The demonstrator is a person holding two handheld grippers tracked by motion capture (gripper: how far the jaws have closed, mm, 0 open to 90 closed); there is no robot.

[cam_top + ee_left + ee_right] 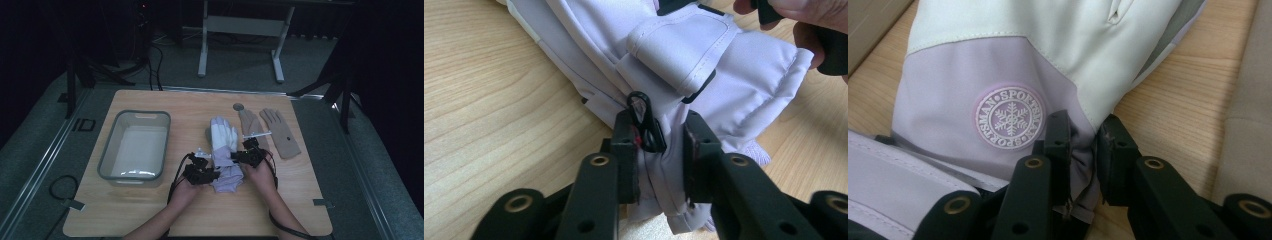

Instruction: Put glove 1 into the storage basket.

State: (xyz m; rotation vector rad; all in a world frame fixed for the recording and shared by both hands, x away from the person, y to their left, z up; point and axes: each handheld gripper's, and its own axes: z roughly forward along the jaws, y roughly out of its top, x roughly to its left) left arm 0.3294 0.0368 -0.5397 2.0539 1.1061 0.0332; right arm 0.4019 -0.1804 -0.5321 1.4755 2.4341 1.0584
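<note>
I am pinching the lilac-and-white ski glove (223, 150), lying mid-table, at its cuff with both tools: my left gripper (659, 150) and right gripper (1083, 150) are each nearly closed on bunched fabric. My right gripper view is showing a snowflake badge (1009, 119), my left a black clip (644, 120). Tan gloves (272, 131) are lying just beside it, a clear bin (135, 145) to the left.

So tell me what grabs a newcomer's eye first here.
The white-and-lilac ski gloves at the table's middle, pinched from both sides by the left gripper and right gripper. Then the snowflake badge on the cuff, the tan gloves to the right, and the clear bin on the left.
</note>
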